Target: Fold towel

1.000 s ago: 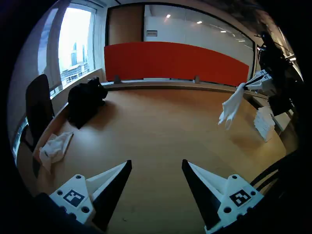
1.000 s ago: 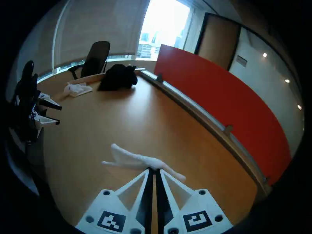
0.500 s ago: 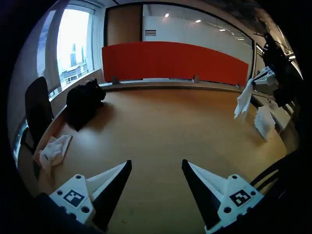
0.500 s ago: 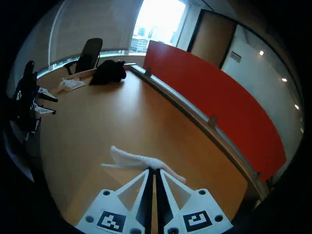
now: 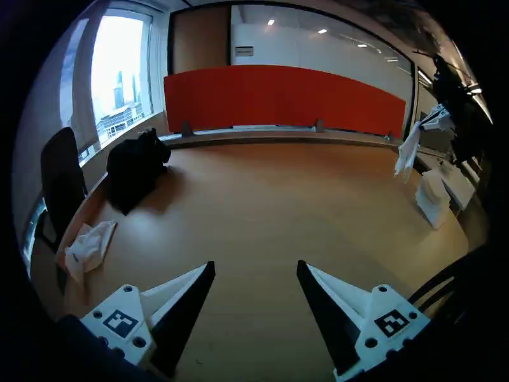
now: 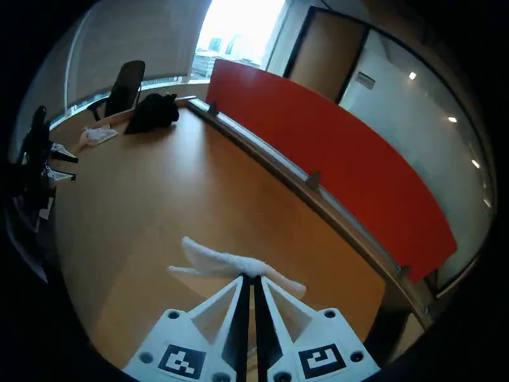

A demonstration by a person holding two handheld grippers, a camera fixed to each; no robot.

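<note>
The left gripper [image 5: 254,280] has its fingers spread wide over the bare wooden table [image 5: 267,210], with nothing between them. Its view shows the right gripper [image 5: 427,121] held up at the far right. The towel [image 5: 407,151] hangs limp from its tips, clear of the table top. A stack of folded towels [image 5: 434,200] sits on the table just below it. At the near left lies a crumpled cloth [image 5: 89,245], with a black bundle [image 5: 135,167] farther back, a chair [image 5: 60,178] beside them and a red screen [image 5: 280,99] along the far edge.

The right gripper view gives the close look at the hold. The right gripper [image 6: 250,280] is pressed together on the towel [image 6: 229,262], which is bunched into a white strip running left and right across its tips. The left gripper [image 6: 67,165] is small at the far left, its fingers apart. The black bundle [image 6: 151,111], the crumpled cloth [image 6: 97,134] and the chair [image 6: 124,86] lie far off.

Compared with a second ago, the left gripper view shows the hanging towel and right gripper farther right and higher. In the right gripper view the bundle, cloth and chair have shrunk toward the upper left, and more of the red screen's [image 6: 331,146] right end shows. The hold on the towel and the left gripper's spread look unchanged.
</note>
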